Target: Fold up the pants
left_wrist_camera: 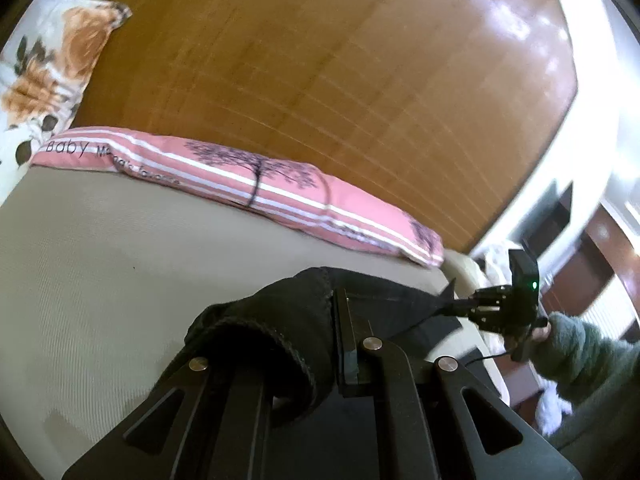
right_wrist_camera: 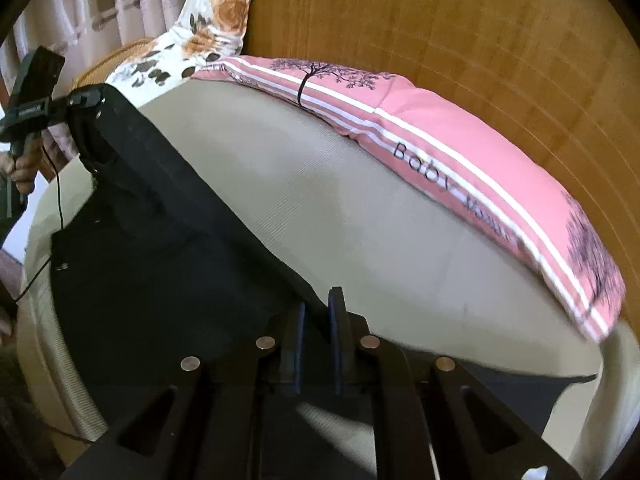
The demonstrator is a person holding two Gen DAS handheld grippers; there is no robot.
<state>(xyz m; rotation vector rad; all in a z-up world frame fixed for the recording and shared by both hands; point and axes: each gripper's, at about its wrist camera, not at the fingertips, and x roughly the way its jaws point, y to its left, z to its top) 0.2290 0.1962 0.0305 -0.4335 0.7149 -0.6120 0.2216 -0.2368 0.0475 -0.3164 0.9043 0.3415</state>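
The left gripper pinched a bunched, hemmed edge of the black pants, its fingers pressed together on the cloth, which wrapped over and hid the left-hand one. Beyond the fingers lay the beige bed, with a pink striped pillow against a wooden headboard and a flowered pillow to the far left. To the right of the fingers, a taut stretch of the pants ran to the right gripper, held by a hand in a green fleece sleeve.

From the right wrist, the pants were stretched in a raised band from the left gripper at far left, gripped by a hand, down to the right gripper, whose fingers were clamped on the cloth's edge. More of the pants lay spread on the bed left of and below the fingers. Past the fingers and to their right sat the pink pillow, with the flowered pillow at upper left, a curtain behind it and the headboard above.
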